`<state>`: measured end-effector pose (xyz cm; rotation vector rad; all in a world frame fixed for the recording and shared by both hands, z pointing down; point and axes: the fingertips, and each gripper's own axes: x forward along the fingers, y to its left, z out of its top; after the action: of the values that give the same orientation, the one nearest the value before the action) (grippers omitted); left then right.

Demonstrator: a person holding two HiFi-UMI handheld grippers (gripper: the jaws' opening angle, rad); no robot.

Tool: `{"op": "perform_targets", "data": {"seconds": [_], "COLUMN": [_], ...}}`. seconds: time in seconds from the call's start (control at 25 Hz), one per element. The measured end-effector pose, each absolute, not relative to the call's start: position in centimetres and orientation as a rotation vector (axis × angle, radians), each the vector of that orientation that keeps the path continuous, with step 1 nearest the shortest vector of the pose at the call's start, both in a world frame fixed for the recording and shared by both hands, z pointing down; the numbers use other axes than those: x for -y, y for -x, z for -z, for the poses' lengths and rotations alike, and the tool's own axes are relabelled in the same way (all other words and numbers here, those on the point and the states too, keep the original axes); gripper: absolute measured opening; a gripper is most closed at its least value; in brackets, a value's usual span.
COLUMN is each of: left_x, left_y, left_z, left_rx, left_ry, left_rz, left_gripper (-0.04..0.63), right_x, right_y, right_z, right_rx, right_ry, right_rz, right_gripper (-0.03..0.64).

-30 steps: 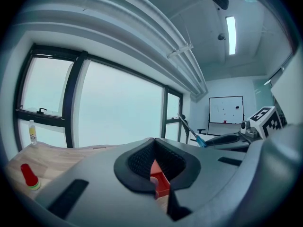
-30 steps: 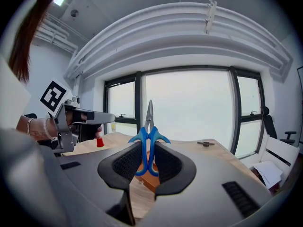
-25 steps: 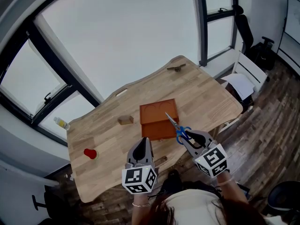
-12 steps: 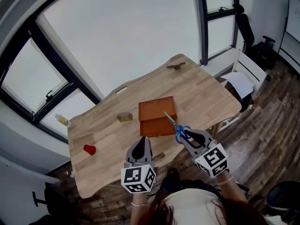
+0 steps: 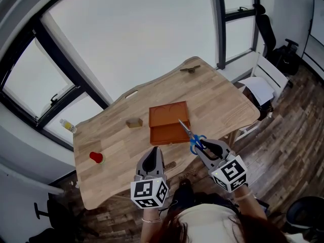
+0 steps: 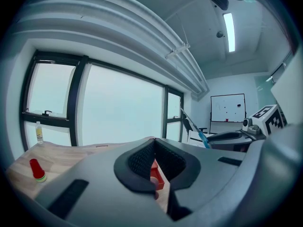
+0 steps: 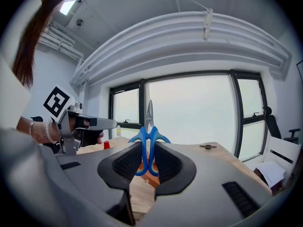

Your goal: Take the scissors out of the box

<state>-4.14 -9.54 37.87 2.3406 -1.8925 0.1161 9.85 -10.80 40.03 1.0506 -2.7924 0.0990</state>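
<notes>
An orange-brown box [image 5: 169, 121] lies on the wooden table [image 5: 223, 105] near its front edge. My right gripper [image 5: 201, 147] is shut on the blue handles of the scissors [image 5: 195, 143] and holds them in the air just right of the box's front corner, blades pointing up and away. In the right gripper view the scissors [image 7: 148, 145] stand upright between the pads of the right gripper [image 7: 147, 157], with the box [image 7: 151, 178] below. My left gripper [image 5: 153, 154] hovers at the table's front edge, shut and holding nothing. A sliver of the box [image 6: 156, 176] shows below the left gripper [image 6: 154, 162].
A small wooden block [image 5: 134, 122] lies left of the box, and a red object [image 5: 97, 157] sits near the table's left end. A dark small item [image 5: 190, 70] rests at the far edge. A bottle [image 5: 67, 126] stands on the window sill. A white chair [image 5: 268, 82] is right of the table.
Both grippers, the right one still holding the scissors, have drawn slightly back from the box toward the person. Neither grip has changed.
</notes>
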Motion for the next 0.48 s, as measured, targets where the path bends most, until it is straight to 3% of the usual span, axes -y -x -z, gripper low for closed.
{"op": "perform_targets", "data": {"seconds": [0.48], "left_x": [8.3], "left_y": [3.9], "left_z": [-37.8], "left_rx": [1.916], "left_ry": [-2.325], "left_rz": [-0.129], "left_gripper": [0.018], "right_x": [10.1], "right_y": [-9.9], "right_z": [-39.6], "right_rx": [2.831], "right_ry": [-1.043], "right_rz": [-0.096], "right_gripper": [0.110]}}
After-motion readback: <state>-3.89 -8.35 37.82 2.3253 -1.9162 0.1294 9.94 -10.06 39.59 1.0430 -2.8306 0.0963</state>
